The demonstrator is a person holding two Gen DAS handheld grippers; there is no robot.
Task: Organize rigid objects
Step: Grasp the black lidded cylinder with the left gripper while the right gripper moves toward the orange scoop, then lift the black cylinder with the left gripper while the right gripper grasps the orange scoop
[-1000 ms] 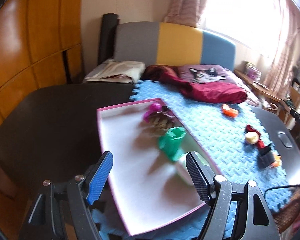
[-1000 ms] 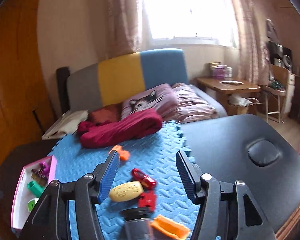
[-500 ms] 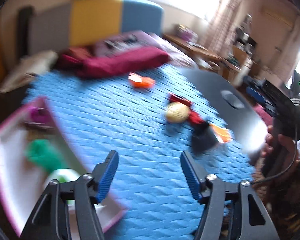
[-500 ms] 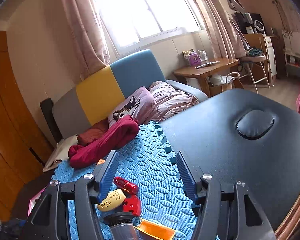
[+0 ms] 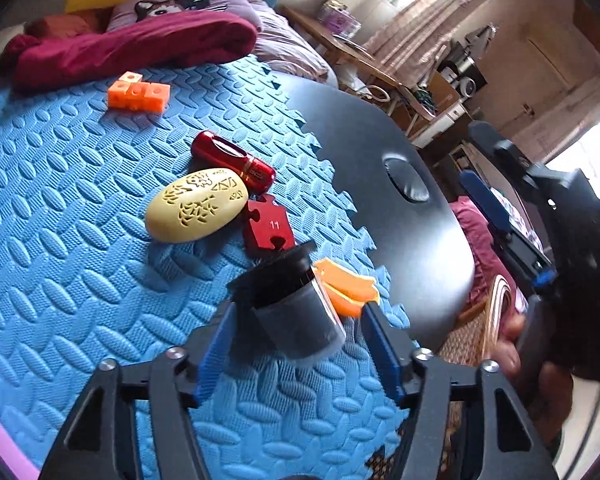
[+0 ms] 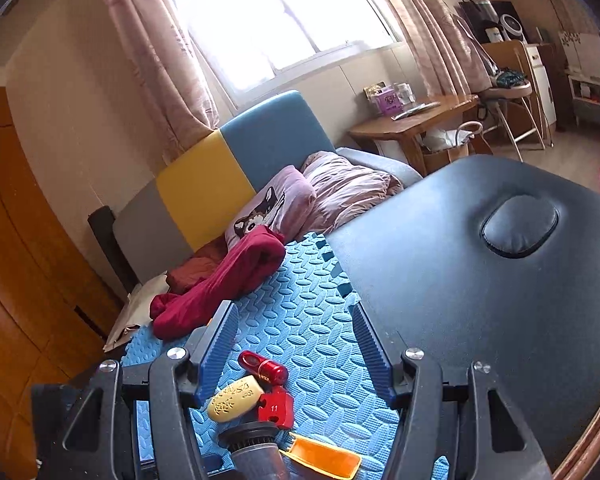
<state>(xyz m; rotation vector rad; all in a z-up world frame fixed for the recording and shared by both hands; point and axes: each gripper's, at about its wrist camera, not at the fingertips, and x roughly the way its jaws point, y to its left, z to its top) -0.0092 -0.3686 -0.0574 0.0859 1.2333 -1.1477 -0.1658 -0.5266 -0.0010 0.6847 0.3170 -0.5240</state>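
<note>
The left tongs [image 5: 296,344] are opening, straddling without pinching the dark cylindrical nozzle [image 5: 296,312] on the blue foam mat [image 5: 80,240]; closing off-centre could tip it onto the orange piece [image 5: 346,288]. The right tongs [image 6: 294,354] hang spread, empty.

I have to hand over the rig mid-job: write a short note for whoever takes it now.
Left tool: jaws opening, straddling the dark grey cylinder with black cap on the blue foam mat; pads not pressing it.
Right tool: open, empty, above the same cluster.
On the mat: cream oval carved piece, glossy red capsule, red puzzle piece marked 11, orange curved plastic piece, orange cube block farther back.
Done: cannot tell from these views.
Left: all six pieces are still loose on the mat; the cylinder looks like the next pick.
</note>
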